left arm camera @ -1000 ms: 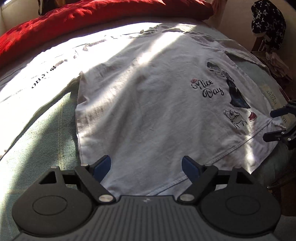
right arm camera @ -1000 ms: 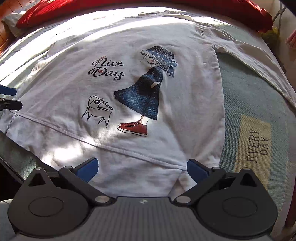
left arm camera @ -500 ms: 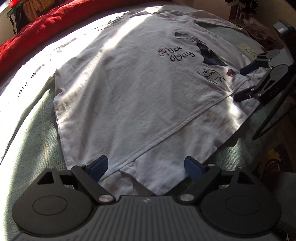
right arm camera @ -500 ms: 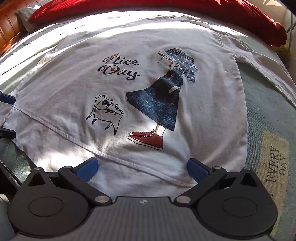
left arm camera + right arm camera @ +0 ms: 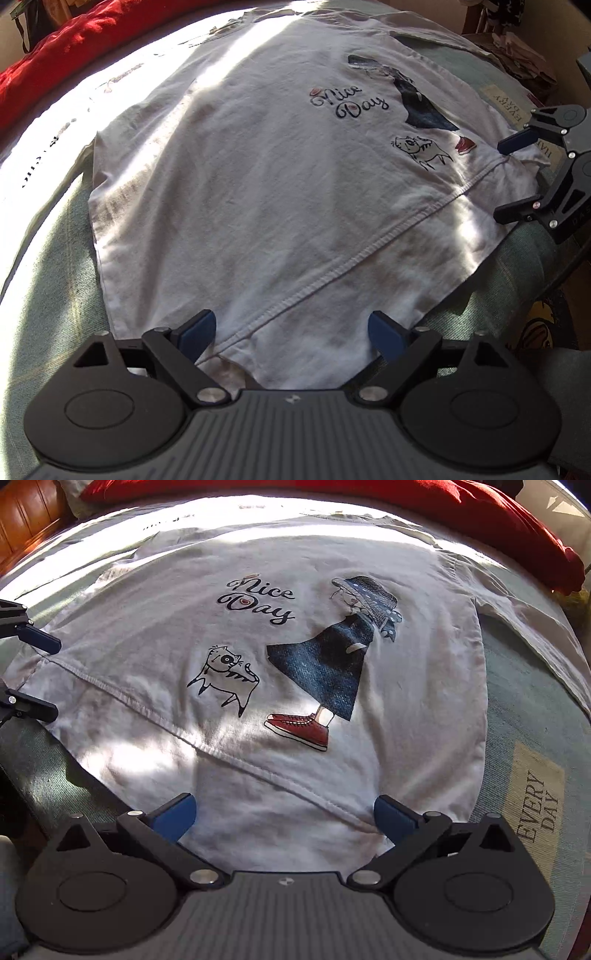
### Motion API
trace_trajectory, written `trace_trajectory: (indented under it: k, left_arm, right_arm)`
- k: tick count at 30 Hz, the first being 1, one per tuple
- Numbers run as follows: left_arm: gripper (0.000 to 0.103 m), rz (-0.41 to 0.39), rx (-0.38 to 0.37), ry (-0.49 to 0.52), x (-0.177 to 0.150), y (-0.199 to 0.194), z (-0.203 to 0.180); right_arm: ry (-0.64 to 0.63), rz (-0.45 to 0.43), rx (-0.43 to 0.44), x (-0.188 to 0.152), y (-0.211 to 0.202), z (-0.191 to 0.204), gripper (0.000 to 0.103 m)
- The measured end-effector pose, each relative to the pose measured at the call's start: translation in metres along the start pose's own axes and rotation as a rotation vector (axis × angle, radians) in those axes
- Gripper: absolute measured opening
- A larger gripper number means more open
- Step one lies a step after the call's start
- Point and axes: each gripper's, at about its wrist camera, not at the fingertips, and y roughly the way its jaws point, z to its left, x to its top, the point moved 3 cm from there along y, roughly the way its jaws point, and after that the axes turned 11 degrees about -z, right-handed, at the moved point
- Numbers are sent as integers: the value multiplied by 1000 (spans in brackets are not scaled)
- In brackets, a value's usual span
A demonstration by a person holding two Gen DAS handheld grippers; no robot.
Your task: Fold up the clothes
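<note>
A white T-shirt (image 5: 266,192) printed with "Nice Day", a girl and a cat lies flat on a bed, front side up, also filling the right wrist view as the T-shirt (image 5: 295,657). My left gripper (image 5: 291,332) is open at the shirt's bottom hem, near its left corner, the fabric edge lying between its blue pads. My right gripper (image 5: 284,814) is open at the hem near the other corner. The right gripper (image 5: 517,177) shows at the right edge of the left wrist view; the left gripper (image 5: 37,675) shows at the left edge of the right wrist view.
A green bedcover (image 5: 524,716) with an "EVERY DAY" patch (image 5: 535,805) lies under the shirt. A red blanket (image 5: 480,520) runs along the far side, also visible as the red blanket (image 5: 55,62). A wooden headboard (image 5: 22,524) stands at the far left.
Both grippers have moved in along the hem toward the shirt's two bottom corners, and each now sees the other closer. Both stay open.
</note>
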Motion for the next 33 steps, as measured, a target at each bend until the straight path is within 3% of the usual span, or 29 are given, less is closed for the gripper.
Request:
trace_trajectory:
  k: [5,10,14,19,22,24,27,30,33]
  left_arm:
    - [89,-125,118,-125,50,2,28]
    - [89,-222,66,-285,86,45,49]
    - [89,-154,20,-327,77,73,51]
    - [89,-60,-60,-379,57,54,59]
    - [89,-122,-67,-445,70,36,92]
    - [89,-177,-28,-526,78,35,126]
    - [89,-215,-15,-731,75,50,174]
    - [89,-226,-74,-922,65,75,203]
    - [89,-280,-113,-997,64,91,217]
  right_arm:
    - [-50,-3,76,20,-8,-9,103]
    - [-74,-73,115,60,0,-24,103]
    - [-75,-109,101,93,25,-25,103]
    - [-47,-91,90,106,47,-18,103]
    - [-32,-46,80,103,56,-15,103]
    - [-22,-16,73,102,62,-13,103]
    - [-6,30,64,99,72,-11,103]
    - [3,72,53,99,79,-9,103]
    - [4,96,47,101,81,-8,103]
